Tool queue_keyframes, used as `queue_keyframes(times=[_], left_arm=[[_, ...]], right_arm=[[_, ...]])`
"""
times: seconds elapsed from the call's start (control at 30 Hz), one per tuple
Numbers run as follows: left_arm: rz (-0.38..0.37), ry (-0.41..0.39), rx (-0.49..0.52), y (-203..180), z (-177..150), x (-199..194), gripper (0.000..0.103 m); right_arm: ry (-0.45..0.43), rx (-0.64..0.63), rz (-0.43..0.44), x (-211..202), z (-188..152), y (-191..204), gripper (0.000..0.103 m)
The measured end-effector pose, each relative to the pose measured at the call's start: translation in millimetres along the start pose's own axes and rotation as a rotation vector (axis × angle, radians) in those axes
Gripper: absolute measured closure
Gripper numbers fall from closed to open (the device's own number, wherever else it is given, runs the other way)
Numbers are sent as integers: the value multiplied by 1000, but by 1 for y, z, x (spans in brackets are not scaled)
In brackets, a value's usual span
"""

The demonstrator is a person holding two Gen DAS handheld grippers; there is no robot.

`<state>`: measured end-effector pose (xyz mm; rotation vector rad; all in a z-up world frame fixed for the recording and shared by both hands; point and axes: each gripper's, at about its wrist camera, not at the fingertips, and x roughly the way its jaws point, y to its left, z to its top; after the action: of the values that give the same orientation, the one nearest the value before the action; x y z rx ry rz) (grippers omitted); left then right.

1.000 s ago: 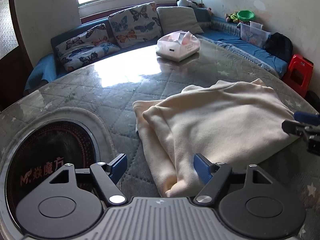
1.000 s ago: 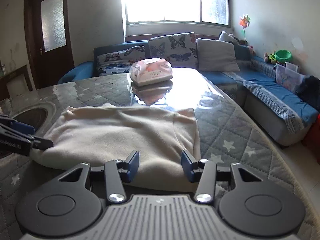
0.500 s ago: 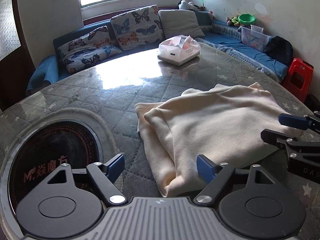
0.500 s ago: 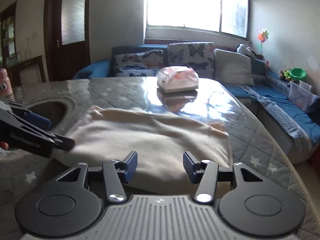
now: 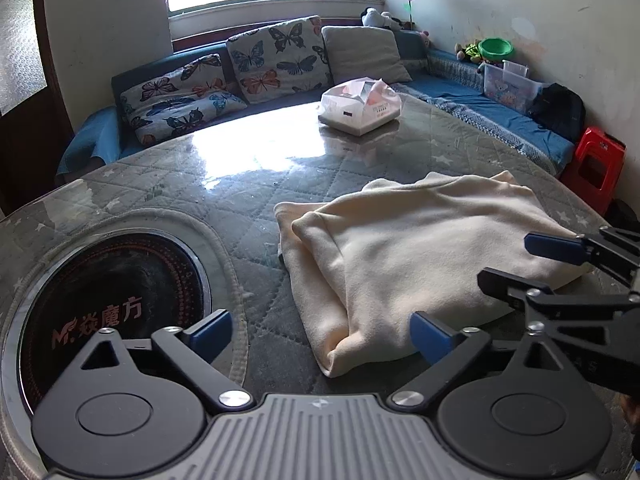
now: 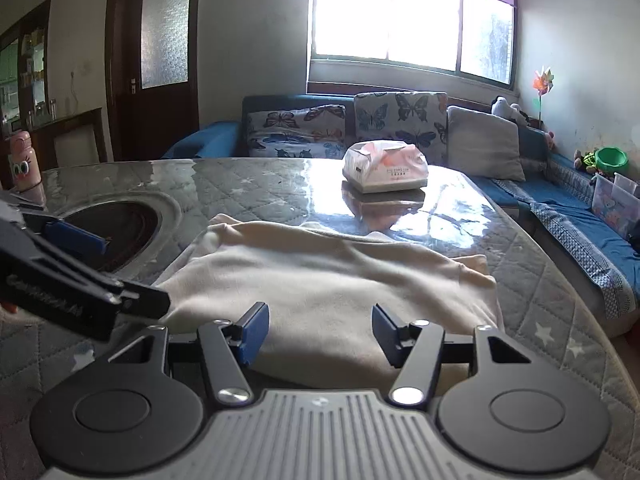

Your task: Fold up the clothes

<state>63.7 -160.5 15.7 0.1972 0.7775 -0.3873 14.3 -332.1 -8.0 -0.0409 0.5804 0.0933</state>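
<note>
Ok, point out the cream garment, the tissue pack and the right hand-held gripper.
cream garment (image 5: 420, 248), left wrist view, middle of the folded top layer.
tissue pack (image 5: 360, 108), left wrist view, its front face.
right hand-held gripper (image 6: 320, 330), right wrist view, between its open fingertips.

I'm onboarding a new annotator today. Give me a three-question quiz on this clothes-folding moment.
1. True or false: the left gripper is clamped on the cream garment.
2. What lies on the table beyond the garment? A) tissue pack B) kettle C) laptop
3. Fill in: the right gripper is ____.

Key: 1 false, it is open and holds nothing; 2 A, the tissue pack; 3 open.
</note>
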Motion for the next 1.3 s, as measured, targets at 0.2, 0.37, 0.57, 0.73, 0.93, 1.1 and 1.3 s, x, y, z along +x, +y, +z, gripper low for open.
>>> queue_keyframes(times=[0.2, 0.37, 0.57, 0.73, 0.93, 1.1, 1.3], left_arm=[[-18, 3, -2, 0, -3, -4, 0], [-30, -11, -1, -3, -6, -7, 0], [-51, 1, 7, -8, -8, -9, 0], [-71, 26, -26, -8, -12, -9, 0], [-34, 5, -17, -11, -20, -15, 0], [-16, 7, -12, -15, -26, -19, 0], [-33, 40, 18, -24, -34, -22, 0]], right_arm=[[24, -8, 15, 2, -5, 2, 44], [18, 3, 12, -5, -6, 2, 42], [1, 17, 2, -17, -5, 1, 32], [12, 32, -29, -25, -11, -3, 23], [23, 40, -58, -35, -20, -6, 11], [26, 49, -82, -43, -25, -8, 3], [31, 67, -103, -52, -30, -8, 0]])
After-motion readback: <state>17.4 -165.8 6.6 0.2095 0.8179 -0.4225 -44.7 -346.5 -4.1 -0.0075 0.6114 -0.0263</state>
